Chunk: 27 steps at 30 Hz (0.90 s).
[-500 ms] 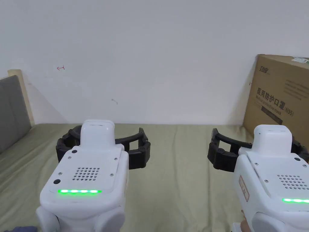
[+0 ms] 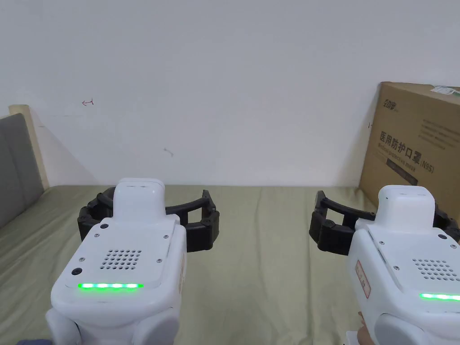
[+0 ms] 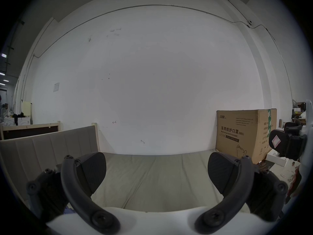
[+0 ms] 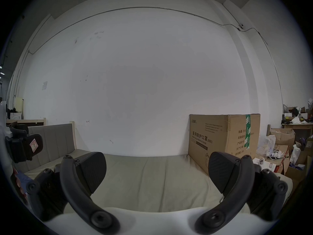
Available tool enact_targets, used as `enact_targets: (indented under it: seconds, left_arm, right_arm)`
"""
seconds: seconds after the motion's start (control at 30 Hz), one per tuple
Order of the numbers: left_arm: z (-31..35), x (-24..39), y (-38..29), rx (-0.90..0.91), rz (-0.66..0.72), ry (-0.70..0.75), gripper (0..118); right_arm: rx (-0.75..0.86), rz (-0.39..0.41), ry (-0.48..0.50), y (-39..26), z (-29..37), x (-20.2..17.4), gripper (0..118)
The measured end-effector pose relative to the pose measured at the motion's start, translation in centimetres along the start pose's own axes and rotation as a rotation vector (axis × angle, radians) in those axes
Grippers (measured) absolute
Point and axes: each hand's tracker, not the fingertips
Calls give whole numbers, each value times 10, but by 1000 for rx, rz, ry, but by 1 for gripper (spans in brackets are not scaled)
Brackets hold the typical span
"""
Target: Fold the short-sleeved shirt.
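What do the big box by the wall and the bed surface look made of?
Box: brown corrugated cardboard by its look, matte, with printed sides and green tape over a seam. Bed surface: olive woven cloth, matte, with soft creases running along it.

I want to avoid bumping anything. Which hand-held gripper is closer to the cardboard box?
The right hand-held gripper: it sits just in front of the cardboard box at the bed's right end. The left hand-held gripper is farther off.

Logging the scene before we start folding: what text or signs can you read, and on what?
"医用防护口罩 (N95)": large print on the front of the cardboard box.
Brand mark at the box's top corner: too blurred to read.
Smaller print lines on the box's front and side: too small to read.
Red mark on the wall: a scribble, not readable text.
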Motion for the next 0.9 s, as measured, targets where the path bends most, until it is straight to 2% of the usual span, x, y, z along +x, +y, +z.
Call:
enact_targets:
  seconds: [0.9]
  left_arm:
    - [-1,0,-3,-12,-8,-13,118]
  right_arm:
    - [-4,2,-6,-4,1,2,118]
